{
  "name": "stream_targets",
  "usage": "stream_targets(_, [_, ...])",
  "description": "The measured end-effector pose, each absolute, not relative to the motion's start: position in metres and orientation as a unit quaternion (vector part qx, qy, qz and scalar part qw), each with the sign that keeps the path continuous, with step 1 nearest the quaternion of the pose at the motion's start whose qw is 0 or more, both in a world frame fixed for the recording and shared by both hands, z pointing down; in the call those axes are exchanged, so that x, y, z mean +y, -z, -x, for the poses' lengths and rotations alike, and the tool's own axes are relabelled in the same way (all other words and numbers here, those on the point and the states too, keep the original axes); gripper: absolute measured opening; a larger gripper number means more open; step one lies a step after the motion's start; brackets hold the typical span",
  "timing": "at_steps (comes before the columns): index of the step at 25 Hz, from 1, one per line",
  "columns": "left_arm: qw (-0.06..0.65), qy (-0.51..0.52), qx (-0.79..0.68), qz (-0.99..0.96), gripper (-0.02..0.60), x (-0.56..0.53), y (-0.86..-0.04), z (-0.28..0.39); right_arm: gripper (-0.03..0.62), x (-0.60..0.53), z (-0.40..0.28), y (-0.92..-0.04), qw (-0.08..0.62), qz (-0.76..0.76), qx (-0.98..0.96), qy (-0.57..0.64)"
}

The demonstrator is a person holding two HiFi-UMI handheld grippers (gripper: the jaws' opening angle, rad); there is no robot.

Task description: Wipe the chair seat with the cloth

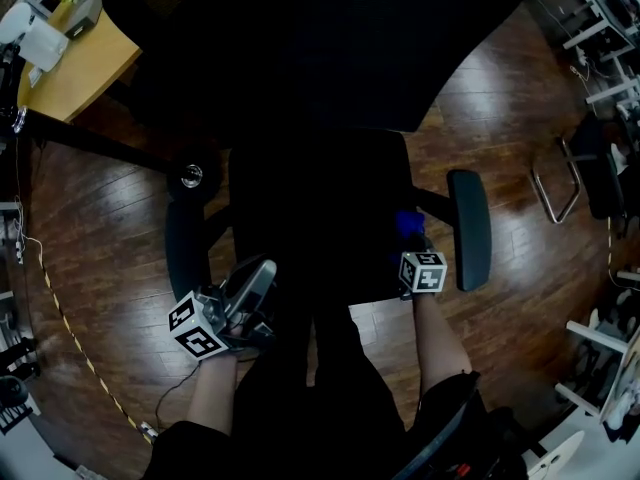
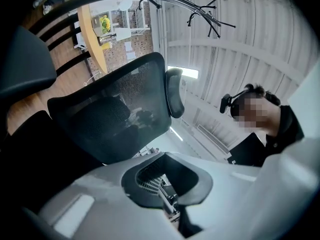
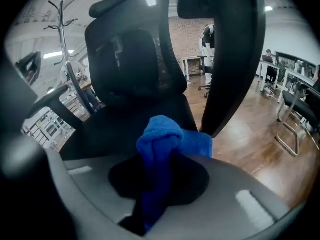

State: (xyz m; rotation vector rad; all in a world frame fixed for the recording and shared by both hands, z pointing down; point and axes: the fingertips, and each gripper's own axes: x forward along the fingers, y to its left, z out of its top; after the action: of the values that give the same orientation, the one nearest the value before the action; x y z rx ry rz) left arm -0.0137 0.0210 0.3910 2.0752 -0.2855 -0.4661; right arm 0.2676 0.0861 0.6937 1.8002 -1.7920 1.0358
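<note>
Seen from above in the head view, the black office chair has its seat [image 1: 320,208] between two armrests [image 1: 470,228] and its mesh backrest [image 1: 300,48] beyond. My right gripper [image 1: 410,236] is at the seat's front right corner, shut on a bunched blue cloth [image 1: 406,225]. The right gripper view shows the cloth [image 3: 160,144] clamped in the jaws of this gripper [image 3: 157,174], just above the seat [image 3: 135,119]. My left gripper [image 1: 255,278] hangs off the seat's front left corner, tilted upward and holding nothing. Its own view looks up at the backrest [image 2: 107,119], and its jaws look shut.
A wooden table [image 1: 80,63] stands at the back left on the wood floor [image 1: 520,98]. A metal chair frame [image 1: 560,183] is at the right. A cable and striped tape [image 1: 60,318] run along the left. A coat rack [image 3: 67,39] rises behind the chair.
</note>
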Motion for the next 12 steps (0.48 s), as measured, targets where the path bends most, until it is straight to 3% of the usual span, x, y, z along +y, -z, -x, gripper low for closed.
stream_targets(5, [0.474,0.200,-0.135,-0.847,0.000,0.022,-0.389,0.031,0.061,0.068,-0.224,-0.673,0.110,-0.634,-0.657,-0.393])
stream_targets(8, [0.466,0.208,-0.151,-0.847,0.000,0.021,-0.386,0.048,0.061,0.048,-0.141,-0.663,0.083,-0.575,-0.707,-0.404])
stream_targets(12, [0.455,0.218,-0.180,-0.845,0.000,0.019,-0.382,0.077,0.061,0.038,-0.008,-0.665,0.107,-0.465,-0.773,-0.418])
